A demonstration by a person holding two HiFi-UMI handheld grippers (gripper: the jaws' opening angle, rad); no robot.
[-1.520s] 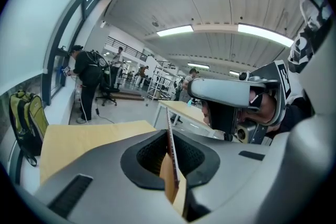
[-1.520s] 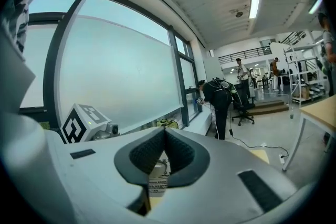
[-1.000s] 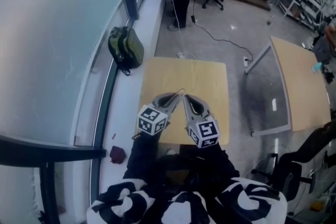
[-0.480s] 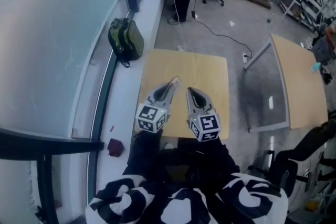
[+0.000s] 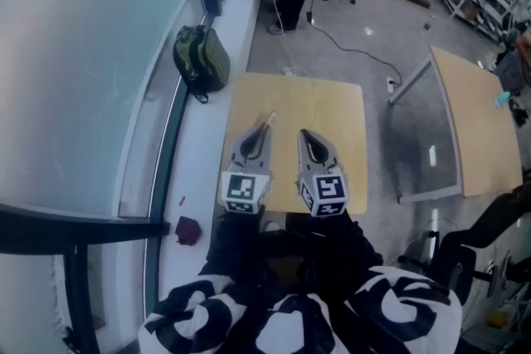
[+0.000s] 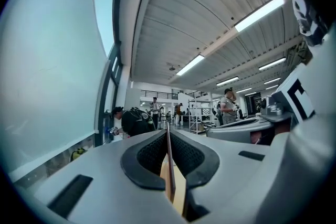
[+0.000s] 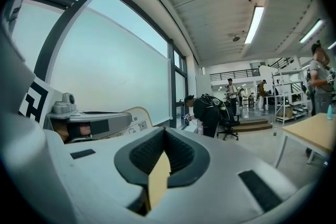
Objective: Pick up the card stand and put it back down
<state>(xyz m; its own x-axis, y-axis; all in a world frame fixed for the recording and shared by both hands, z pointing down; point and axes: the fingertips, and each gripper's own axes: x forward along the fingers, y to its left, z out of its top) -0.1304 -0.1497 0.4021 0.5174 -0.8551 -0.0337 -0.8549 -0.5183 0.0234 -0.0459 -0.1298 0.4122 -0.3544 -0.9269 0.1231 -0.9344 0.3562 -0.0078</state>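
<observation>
The left tongs (image 5: 262,133) are pressed tight on the thin card stand (image 6: 168,157), pinching its flat sheet edge-on so it sits level above the bench (image 5: 332,108), apparently ready to be set down. The right tongs (image 5: 307,135) hover alongside, pressed together and empty.

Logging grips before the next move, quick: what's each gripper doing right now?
Left gripper: closed on the thin, flat beige card stand, seen edge-on between the pads.
Right gripper: closed, nothing between its jaws.
</observation>
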